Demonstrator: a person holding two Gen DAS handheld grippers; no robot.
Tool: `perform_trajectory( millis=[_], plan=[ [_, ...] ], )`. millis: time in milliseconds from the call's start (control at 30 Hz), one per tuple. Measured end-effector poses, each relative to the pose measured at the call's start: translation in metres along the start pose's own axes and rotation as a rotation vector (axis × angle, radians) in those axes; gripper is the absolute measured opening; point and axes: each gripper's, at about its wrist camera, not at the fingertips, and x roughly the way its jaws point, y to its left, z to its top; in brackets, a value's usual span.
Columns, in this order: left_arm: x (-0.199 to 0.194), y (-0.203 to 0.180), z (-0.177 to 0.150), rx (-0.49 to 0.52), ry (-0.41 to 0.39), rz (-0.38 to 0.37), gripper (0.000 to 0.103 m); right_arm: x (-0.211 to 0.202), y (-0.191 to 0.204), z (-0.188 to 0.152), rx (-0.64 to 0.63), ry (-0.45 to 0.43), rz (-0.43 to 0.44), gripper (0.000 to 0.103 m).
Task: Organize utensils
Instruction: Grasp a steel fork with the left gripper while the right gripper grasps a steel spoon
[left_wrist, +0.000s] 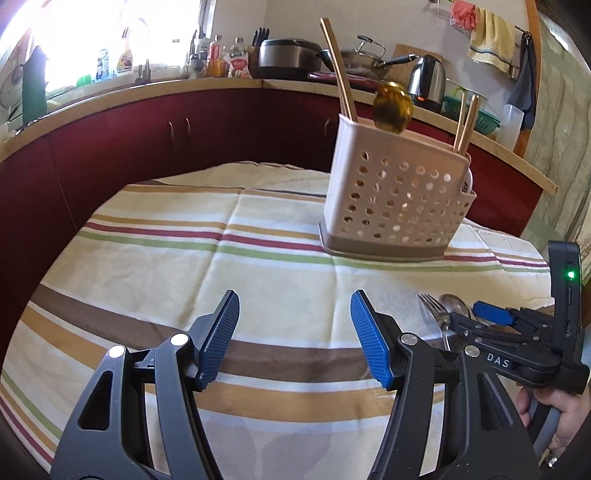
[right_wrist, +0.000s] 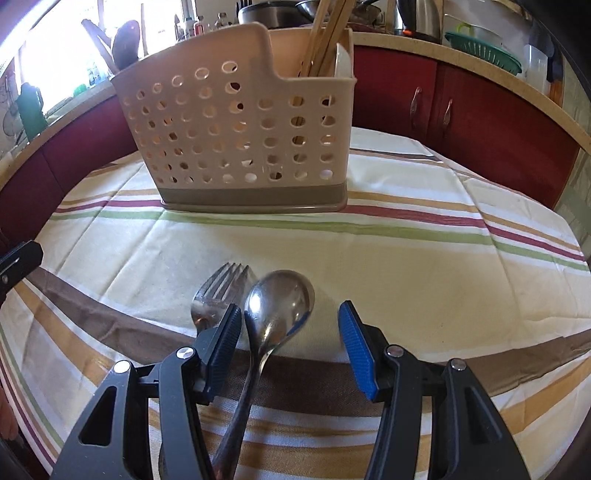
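Tablecloth (right_wrist: 406, 258): woven cloth, matt, creased along fold lines. Utensil caddy (right_wrist: 236, 140): moulded plastic, smooth, low sheen, perforated walls. Spoon (right_wrist: 279, 301) and fork (right_wrist: 218, 291): polished metal, glossy, mirror-like reflections. Chopsticks (left_wrist: 338, 70): probably wood or bamboo, though the finish is hard to judge at this distance. Left gripper (left_wrist: 295, 339) and right gripper (right_wrist: 288, 341): matt black plastic bodies, ribbed blue pads (left_wrist: 369, 339), bright metal pivot pins. Kettle (left_wrist: 428, 77): brushed metal, shiny.
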Motion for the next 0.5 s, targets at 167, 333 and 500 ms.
perform_trajectory(
  millis=[167,333,500],
  plan=[
    [0.004,-0.010,-0.003,0.013,0.017,-0.012,0.061,-0.002,-0.003,0.000,-0.006,0.002,0.001,0.040],
    [0.008,-0.021,-0.004,0.018,0.038,-0.028,0.061,-0.004,-0.007,0.000,-0.005,0.000,0.014,0.039],
    [0.012,-0.034,-0.006,0.031,0.056,-0.046,0.061,-0.009,-0.016,-0.003,0.003,-0.011,0.030,0.039]
  ],
)
